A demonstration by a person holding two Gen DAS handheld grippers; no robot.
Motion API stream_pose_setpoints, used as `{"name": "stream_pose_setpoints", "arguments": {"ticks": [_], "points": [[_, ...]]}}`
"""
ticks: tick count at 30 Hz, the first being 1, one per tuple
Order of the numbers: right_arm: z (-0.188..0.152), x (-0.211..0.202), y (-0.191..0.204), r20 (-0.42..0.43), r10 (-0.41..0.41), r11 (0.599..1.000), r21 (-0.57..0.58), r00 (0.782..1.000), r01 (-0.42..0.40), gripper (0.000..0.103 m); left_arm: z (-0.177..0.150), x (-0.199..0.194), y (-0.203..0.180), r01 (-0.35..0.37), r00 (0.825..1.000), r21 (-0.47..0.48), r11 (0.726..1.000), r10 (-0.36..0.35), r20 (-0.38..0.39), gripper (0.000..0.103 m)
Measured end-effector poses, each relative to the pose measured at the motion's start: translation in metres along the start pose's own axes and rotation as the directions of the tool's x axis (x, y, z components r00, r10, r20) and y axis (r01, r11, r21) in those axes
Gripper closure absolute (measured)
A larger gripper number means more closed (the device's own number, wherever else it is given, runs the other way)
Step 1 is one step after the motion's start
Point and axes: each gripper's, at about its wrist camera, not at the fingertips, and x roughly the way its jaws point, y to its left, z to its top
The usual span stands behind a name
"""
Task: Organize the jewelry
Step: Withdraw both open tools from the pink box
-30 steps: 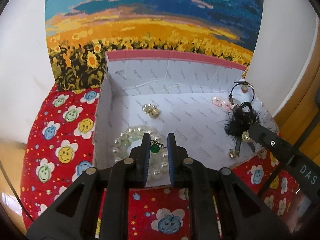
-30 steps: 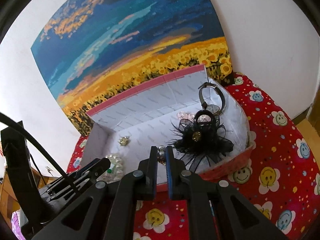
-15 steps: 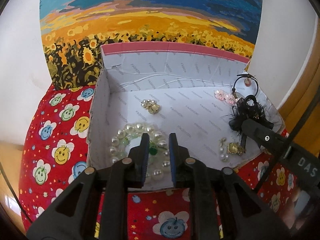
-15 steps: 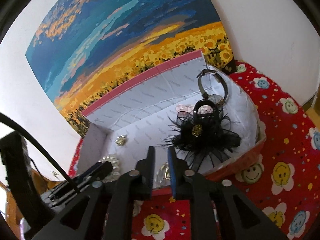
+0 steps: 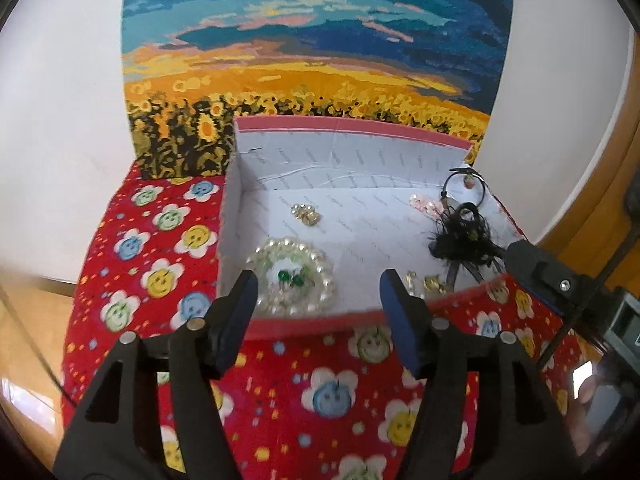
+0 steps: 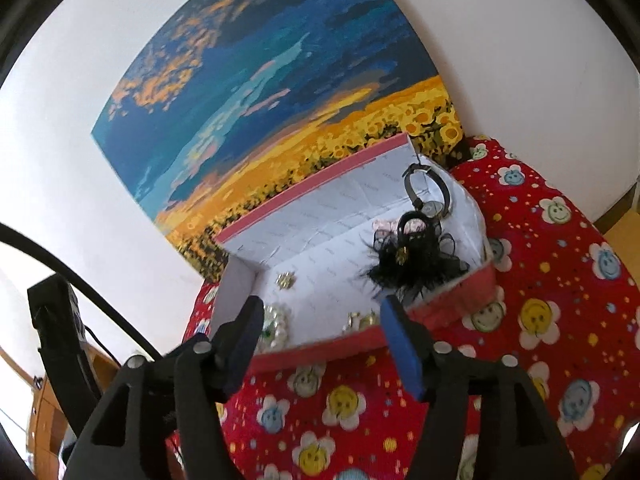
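A pink-rimmed white box (image 5: 352, 130) (image 6: 320, 350) sits on the red smiley cloth. Inside lie a pearl bracelet (image 5: 320, 268) (image 6: 276, 322) with green earrings (image 5: 290, 277) in its middle, a gold brooch (image 5: 306, 214) (image 6: 285, 280), a gold earring (image 5: 430, 282) (image 6: 360, 319), a black feather clip (image 5: 464, 240) (image 6: 416, 264), pink pieces (image 5: 424, 203) and a ring-shaped watch (image 5: 466, 184) (image 6: 430, 192). My left gripper (image 5: 318, 294) is open and empty, just in front of the box's near wall. My right gripper (image 6: 320, 318) is open and empty, over the near wall.
A sunflower painting (image 5: 312, 60) (image 6: 280, 120) leans against the white wall behind the box. The red cloth (image 5: 320, 400) (image 6: 560, 280) surrounds the box. The right gripper's body (image 5: 560, 284) shows at the right; the left gripper's body (image 6: 56, 320) shows at the left. Wooden floor (image 5: 28, 312) lies beyond the cloth.
Both grippers opened wide and drew back from the box. The green earrings left the left jaws and lie in the pearl bracelet. The gold earring lies by the near wall.
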Motion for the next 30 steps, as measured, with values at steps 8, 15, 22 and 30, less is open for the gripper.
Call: {"name": "stream_pose_setpoints", "arguments": {"ticks": [8, 15, 22, 30], "points": [[-0.023, -0.031, 0.012, -0.027, -0.022, 0.996, -0.092, 0.999, 0.019, 0.034, -0.024, -0.038, 0.008, -0.003, 1.000, -0.036, 0.999, 0.002, -0.003, 0.035], [-0.043, -0.056, 0.015, -0.023, -0.052, 0.985, -0.165, 0.998, 0.048, 0.029, -0.050, -0.057, 0.007, -0.041, 0.999, -0.024, 0.999, 0.041, -0.009, 0.031], [-0.066, -0.059, 0.008, -0.046, -0.121, 0.966, -0.236, 0.992, 0.107, 0.029, -0.070, -0.055, -0.001, -0.075, 0.997, -0.022, 0.997, 0.074, -0.023, 0.028], [-0.086, -0.043, -0.013, -0.067, -0.235, 0.930, -0.307, 0.970, 0.203, 0.029, -0.091, -0.030, -0.014, -0.171, 0.984, 0.013, 0.985, 0.171, -0.050, 0.027]]}}
